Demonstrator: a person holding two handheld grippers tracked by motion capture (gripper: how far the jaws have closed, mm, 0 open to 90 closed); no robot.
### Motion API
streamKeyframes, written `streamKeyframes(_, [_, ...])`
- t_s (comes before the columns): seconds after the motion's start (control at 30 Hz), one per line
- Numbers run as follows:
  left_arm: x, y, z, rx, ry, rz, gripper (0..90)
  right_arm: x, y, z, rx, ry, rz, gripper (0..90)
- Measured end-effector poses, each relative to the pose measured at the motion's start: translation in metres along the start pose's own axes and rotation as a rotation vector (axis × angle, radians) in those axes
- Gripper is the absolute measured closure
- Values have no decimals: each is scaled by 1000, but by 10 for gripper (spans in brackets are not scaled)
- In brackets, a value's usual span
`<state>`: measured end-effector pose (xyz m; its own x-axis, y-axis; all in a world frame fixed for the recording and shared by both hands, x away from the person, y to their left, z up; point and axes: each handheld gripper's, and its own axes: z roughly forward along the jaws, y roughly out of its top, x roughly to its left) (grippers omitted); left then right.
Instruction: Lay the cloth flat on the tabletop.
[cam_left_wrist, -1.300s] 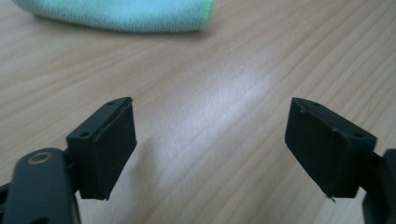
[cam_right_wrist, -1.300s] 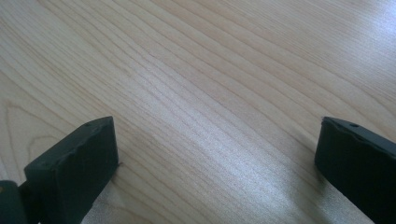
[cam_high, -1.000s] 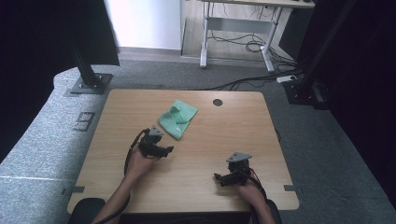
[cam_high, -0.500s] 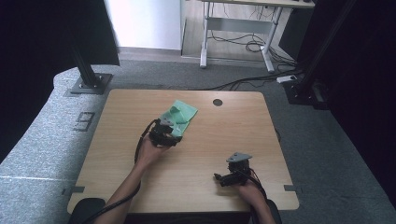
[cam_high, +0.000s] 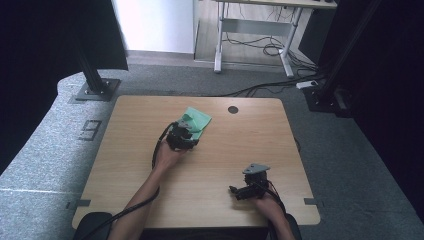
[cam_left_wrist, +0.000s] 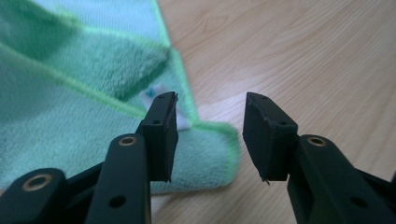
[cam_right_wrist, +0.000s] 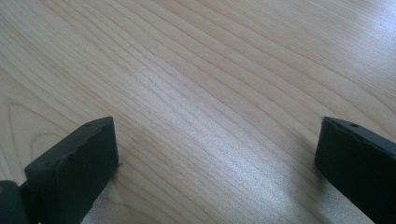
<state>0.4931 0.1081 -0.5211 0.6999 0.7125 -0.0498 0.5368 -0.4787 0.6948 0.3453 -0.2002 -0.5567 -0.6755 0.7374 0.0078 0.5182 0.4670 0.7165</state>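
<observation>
Folded green microfibre cloth (cam_high: 196, 121) lies on the far middle of the pale wooden table (cam_high: 125, 125). Left gripper (cam_left_wrist: 210, 135) at its near corner, jaws just closing, half-narrowed, corner between them but not pinched. Right gripper (cam_right_wrist: 217, 154) gapes wide over bare wood. Risk: the pads catch only the top layer, so the fold opens on lifting.

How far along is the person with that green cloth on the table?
Early on. Done: the left gripper has reached the folded green microfibre cloth, its jaws astride the near corner and just closing, not yet pinching. In hand: that grab at the cloth. Left: probably lifting or unfolding it, since it lies folded on the wooden table. The right gripper rests open over bare wood.
</observation>
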Motion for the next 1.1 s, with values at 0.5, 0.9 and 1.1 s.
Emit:
streamKeyframes(0.5, [-5, -14, 6, 34, -37, 10, 835, 0, 0, 0, 0, 0, 0, 0])
streamKeyframes(0.9, [-41, -34, -9, 39, -109, 47, 813, 0, 0, 0, 1, 0, 0, 0])
streamKeyframes(1.1, [-52, -42, -16, 38, -133, 54, 811, 0, 0, 0, 0, -1, 0, 0])
